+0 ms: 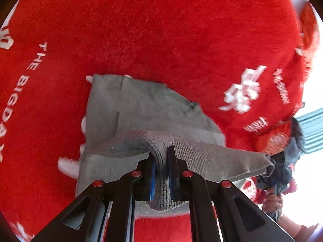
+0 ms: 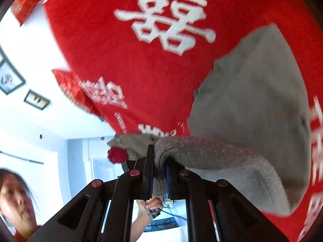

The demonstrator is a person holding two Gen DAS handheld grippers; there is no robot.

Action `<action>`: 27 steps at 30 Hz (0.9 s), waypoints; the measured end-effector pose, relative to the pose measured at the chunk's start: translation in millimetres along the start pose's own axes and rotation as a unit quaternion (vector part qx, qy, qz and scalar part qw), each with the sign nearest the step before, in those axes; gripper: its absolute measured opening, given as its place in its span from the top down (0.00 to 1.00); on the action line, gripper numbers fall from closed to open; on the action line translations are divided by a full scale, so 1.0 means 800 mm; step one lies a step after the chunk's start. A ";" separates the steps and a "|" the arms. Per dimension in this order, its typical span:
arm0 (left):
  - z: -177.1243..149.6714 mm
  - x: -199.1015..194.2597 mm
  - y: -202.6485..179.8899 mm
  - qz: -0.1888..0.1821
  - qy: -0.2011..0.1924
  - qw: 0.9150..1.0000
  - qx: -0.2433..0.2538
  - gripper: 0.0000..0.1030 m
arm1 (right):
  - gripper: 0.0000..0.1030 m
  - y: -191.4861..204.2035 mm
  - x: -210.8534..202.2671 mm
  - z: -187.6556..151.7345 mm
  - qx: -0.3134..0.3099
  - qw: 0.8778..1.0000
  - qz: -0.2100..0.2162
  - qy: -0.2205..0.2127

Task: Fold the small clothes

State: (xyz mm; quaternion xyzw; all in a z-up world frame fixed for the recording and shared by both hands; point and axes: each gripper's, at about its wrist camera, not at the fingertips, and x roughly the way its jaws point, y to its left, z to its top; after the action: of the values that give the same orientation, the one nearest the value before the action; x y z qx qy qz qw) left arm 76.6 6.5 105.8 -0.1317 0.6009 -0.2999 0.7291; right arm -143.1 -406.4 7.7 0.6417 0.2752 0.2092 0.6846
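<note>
A small grey knit garment [image 1: 139,104] lies on a red fuzzy blanket [image 1: 161,30]. My left gripper [image 1: 160,151] is shut on the garment's ribbed edge, lifted and stretched to the right. The right gripper [image 1: 276,161] shows at the far end of that edge in the left wrist view. In the right wrist view my right gripper [image 2: 159,153] is shut on the ribbed edge of the same grey garment [image 2: 252,100], whose body hangs toward the blanket [image 2: 121,60].
The red blanket carries white lettering and large white characters [image 2: 171,16]. A person's face [image 2: 16,197] is at lower left of the right wrist view, with white walls and framed pictures [image 2: 12,78] behind. A red bow [image 2: 117,155] sits near the right gripper.
</note>
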 end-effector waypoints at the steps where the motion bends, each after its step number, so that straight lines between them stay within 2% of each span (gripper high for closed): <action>1: 0.009 0.016 0.002 0.009 0.003 1.000 0.001 0.90 | 0.90 -0.008 0.003 0.015 0.001 1.000 -0.007 0.001; 5: 0.039 0.086 0.018 0.055 0.021 0.998 -0.010 0.90 | 0.90 -0.058 0.029 0.075 0.025 0.998 -0.064 0.009; 9: 0.045 0.128 0.037 0.096 0.036 0.995 -0.017 0.87 | 0.90 -0.102 0.044 0.105 0.048 0.992 -0.117 0.012; 11: 0.046 0.132 0.038 0.097 0.035 0.994 -0.017 0.86 | 0.86 -0.115 0.048 0.115 0.057 0.989 -0.139 0.011; 13: 0.049 0.130 0.036 0.093 0.044 0.995 -0.015 0.80 | 0.86 -0.123 0.048 0.119 0.068 0.985 -0.157 0.008; 15: 0.051 0.120 0.032 0.084 0.051 0.995 -0.009 0.55 | 0.74 -0.120 0.048 0.120 0.073 0.985 -0.154 0.014; 17: 0.050 0.100 0.023 0.104 0.038 0.994 0.008 0.49 | 0.42 -0.106 0.046 0.116 0.059 0.987 -0.146 0.017; 18: 0.047 0.093 0.021 0.109 0.035 0.993 0.014 0.49 | 0.40 -0.098 0.045 0.114 0.052 0.988 -0.145 0.017; 21: 0.032 0.070 0.010 0.127 0.037 0.991 0.024 0.49 | 0.43 -0.068 0.038 0.099 0.013 0.987 -0.161 0.021; 23: 0.021 0.064 -0.001 0.137 0.039 0.989 0.046 0.49 | 0.62 -0.049 0.037 0.085 -0.020 0.983 -0.179 0.031; 25: 0.009 0.067 -0.012 0.124 0.050 0.989 0.062 0.49 | 0.67 -0.035 0.045 0.073 -0.052 0.977 -0.201 0.049; 27: 0.004 0.087 -0.025 0.117 0.067 0.988 0.081 0.49 | 0.67 -0.032 0.061 0.071 -0.079 0.965 -0.242 0.068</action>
State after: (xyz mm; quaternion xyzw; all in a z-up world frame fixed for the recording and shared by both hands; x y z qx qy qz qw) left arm 81.1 -51.2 62.2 0.0195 0.6334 -0.2687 0.7254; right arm -71.2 -420.7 -21.9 0.4843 0.4511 0.1010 0.7428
